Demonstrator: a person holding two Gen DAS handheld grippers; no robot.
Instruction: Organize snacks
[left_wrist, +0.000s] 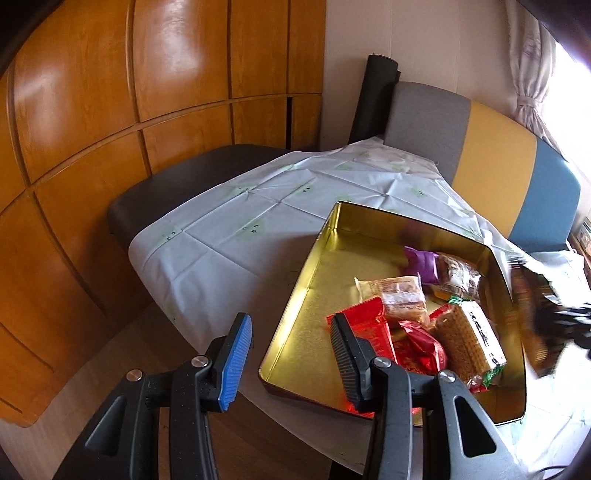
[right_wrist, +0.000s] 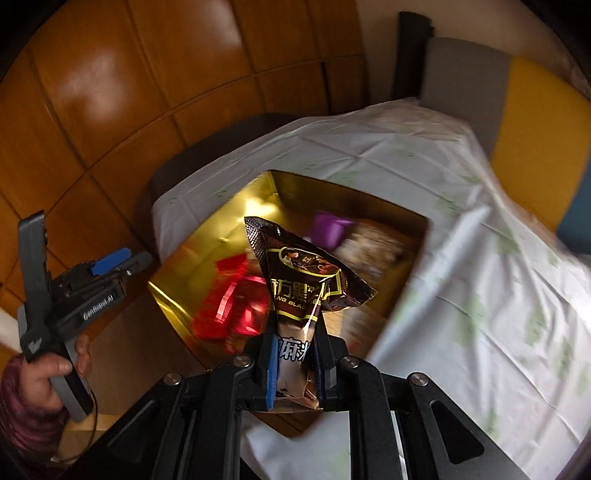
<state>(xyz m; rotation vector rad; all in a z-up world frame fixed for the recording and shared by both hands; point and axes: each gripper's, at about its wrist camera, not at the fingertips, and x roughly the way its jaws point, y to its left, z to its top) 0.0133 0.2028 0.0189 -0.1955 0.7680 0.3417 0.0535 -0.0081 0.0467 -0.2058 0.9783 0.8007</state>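
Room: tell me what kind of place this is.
Probably a home living or dining room: a table under a white cloth, a padded bench back in grey, yellow and blue, wooden cupboard doors and a tied curtain.

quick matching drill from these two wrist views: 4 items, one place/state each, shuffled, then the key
Items:
1. dark snack bag
2. gold tin
3. purple packet
4. left tongs

Places/states:
A. open, nothing between the pads
B. lies inside the tin, towards its far end
C. pinched at its lower end in the right tongs, hanging over the tin
D. sits lidless on the white cloth, with one half bare

Pairs: 1-C, 2-D, 3-B, 4-A
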